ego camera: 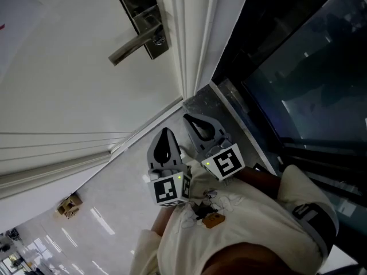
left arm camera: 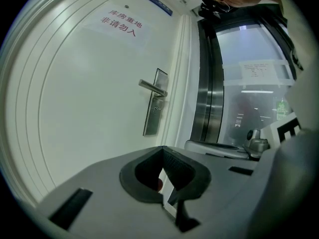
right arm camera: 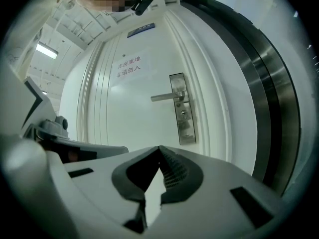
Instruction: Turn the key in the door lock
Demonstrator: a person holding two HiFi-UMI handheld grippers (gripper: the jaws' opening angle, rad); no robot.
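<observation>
A white door carries a steel lock plate [ego camera: 142, 13] [left arm camera: 154, 102] [right arm camera: 182, 108] with a lever handle [ego camera: 133, 46] [left arm camera: 152, 87] [right arm camera: 167, 97]. Below the handle sits the keyhole [right arm camera: 184, 115]; I cannot tell whether a key is in it. Both grippers hover well short of the door and touch nothing. My left gripper [ego camera: 167, 130] [left arm camera: 162, 148] is shut with nothing between its pads. To its right, my right gripper [ego camera: 188, 118] [right arm camera: 159, 147] is shut and empty too, pointing roughly level toward the lock plate.
A white door frame [ego camera: 192, 39] and a steel post [left arm camera: 209, 93] separate the door from a dark glass wall [ego camera: 309, 79]. The door bears a sign [right arm camera: 128, 67] in red print. A small brown object [ego camera: 69, 205] lies on the floor. The person's white sleeves fill the bottom of the head view.
</observation>
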